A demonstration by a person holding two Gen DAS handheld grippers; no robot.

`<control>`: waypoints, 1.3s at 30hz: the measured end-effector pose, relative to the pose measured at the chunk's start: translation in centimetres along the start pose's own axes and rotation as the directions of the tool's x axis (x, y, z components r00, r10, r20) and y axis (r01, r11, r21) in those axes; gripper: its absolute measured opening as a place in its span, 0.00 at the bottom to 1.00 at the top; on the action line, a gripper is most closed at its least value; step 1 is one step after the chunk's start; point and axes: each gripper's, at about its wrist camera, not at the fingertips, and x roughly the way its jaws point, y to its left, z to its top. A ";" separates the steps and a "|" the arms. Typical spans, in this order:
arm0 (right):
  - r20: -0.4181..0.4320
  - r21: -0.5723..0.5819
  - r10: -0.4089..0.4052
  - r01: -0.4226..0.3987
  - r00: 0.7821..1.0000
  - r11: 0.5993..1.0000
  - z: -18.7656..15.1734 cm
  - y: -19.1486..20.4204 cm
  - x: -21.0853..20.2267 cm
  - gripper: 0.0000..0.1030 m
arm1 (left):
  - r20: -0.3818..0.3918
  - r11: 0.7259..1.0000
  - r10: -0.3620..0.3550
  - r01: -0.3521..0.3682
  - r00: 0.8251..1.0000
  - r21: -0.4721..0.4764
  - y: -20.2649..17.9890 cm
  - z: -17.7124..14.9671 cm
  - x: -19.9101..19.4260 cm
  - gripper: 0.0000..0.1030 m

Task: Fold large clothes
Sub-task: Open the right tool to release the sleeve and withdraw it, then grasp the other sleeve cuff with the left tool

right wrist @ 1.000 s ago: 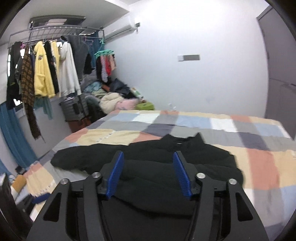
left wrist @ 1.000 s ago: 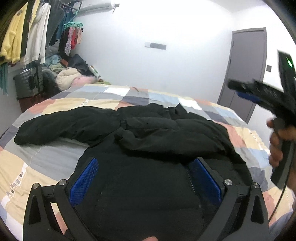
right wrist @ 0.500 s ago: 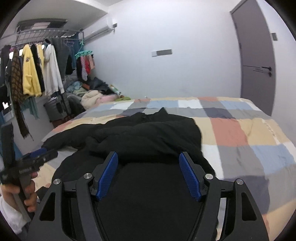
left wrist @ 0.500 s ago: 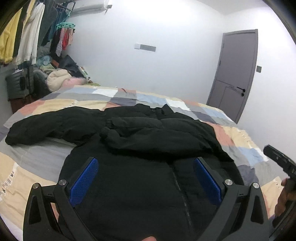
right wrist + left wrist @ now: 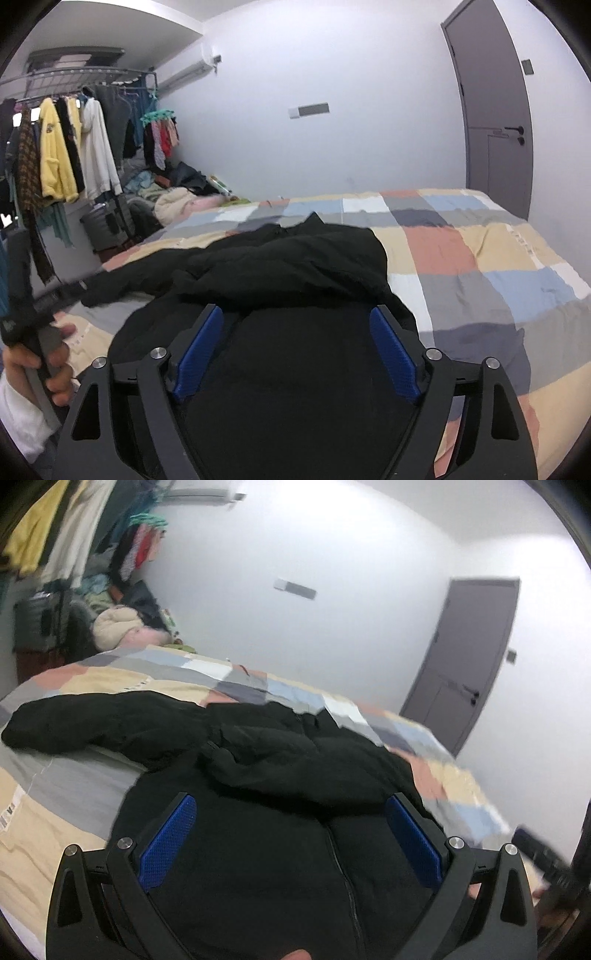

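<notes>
A large black zip-up jacket [image 5: 280,849] [image 5: 295,369] lies front-up on the patchwork bed cover [image 5: 461,251]. One sleeve [image 5: 295,768] is folded across its chest; the other sleeve [image 5: 96,723] stretches out to the left. My left gripper [image 5: 290,799] hovers open over the jacket's lower body, with only cloth seen beyond its blue pads. My right gripper [image 5: 295,312] hangs over the jacket's lower right part, its jaws opening, the pads clear of the cloth. Each gripper shows blurred at the other view's edge: the left gripper [image 5: 22,295] in a hand [image 5: 33,362], the right gripper [image 5: 543,853].
A rack of hanging clothes [image 5: 70,147], a dark suitcase [image 5: 107,225] and a heap of clothes [image 5: 177,199] stand left of the bed. A grey door [image 5: 495,122] is at the back right. Bare bed cover spreads right of the jacket [image 5: 517,288].
My right gripper has swung from over the jacket's middle to its right side, sunk lower, and its jaws have widened. The left wrist view has rolled a little; the jacket lies as before.
</notes>
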 end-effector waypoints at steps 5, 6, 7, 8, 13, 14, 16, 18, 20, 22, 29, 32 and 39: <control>0.019 -0.001 -0.011 0.011 1.000 1.000 -0.1 0.3 -0.4 0.81 | 0.028 0.993 0.024 -0.020 0.999 -0.115 5.1 3.8 -1.2 1.00; 0.021 -0.003 -0.012 0.012 1.000 1.000 -0.1 0.4 -0.4 0.84 | 0.031 0.992 0.028 -0.024 0.999 -0.127 5.9 4.4 -1.4 0.99; 0.024 -0.006 -0.012 0.012 1.000 1.000 -0.2 0.5 -0.5 0.87 | 0.031 0.990 0.041 -0.036 0.999 -0.140 7.3 5.3 -1.6 1.00; 0.025 -0.007 -0.011 0.011 1.000 1.000 -0.2 0.5 -0.4 0.89 | 0.029 0.987 0.057 -0.052 0.998 -0.149 8.4 5.9 -1.8 1.00; 0.023 -0.010 -0.018 0.018 1.000 1.000 -0.1 0.8 0.1 0.98 | 0.009 0.966 0.120 -0.115 0.993 -0.231 15.6 8.9 -1.5 1.00; 0.020 -0.010 -0.017 0.017 1.000 1.000 -0.1 0.8 0.3 0.99 | -0.008 0.956 0.120 -0.117 0.993 -0.269 17.7 9.3 -1.0 1.00; 0.007 -0.014 -0.013 0.013 1.000 1.000 0.0 1.1 0.7 0.99 | -0.024 0.940 0.126 -0.127 0.992 -0.316 20.5 9.4 -0.4 1.00; -0.006 -0.025 -0.017 0.017 1.000 1.000 -0.1 1.4 1.1 0.99 | -0.043 0.917 0.137 -0.143 0.990 -0.372 23.9 8.9 0.6 0.99; -0.014 -0.037 -0.024 0.023 1.000 0.999 0.0 1.8 1.5 0.99 | -0.063 0.890 0.135 -0.149 0.989 -0.430 27.3 8.0 1.5 0.99; -0.022 -0.049 -0.037 0.036 0.999 0.998 -0.1 2.1 1.8 0.99 | -0.066 0.866 0.129 -0.145 0.989 -0.479 30.0 7.1 2.1 0.99; -0.054 -0.042 -0.077 0.075 0.996 0.996 0.0 2.5 3.1 0.99 | -0.074 0.776 0.130 -0.148 0.989 -0.613 37.8 3.9 5.1 0.98; -0.066 -0.029 -0.090 0.088 0.994 0.996 0.2 2.5 3.9 0.99 | -0.076 0.729 0.136 -0.152 0.988 -0.667 41.2 2.9 6.4 0.98; -0.096 -0.014 -0.102 0.101 0.990 0.995 0.5 2.8 5.5 0.99 | -0.051 0.646 0.184 -0.160 0.982 -0.747 47.3 1.5 7.9 0.98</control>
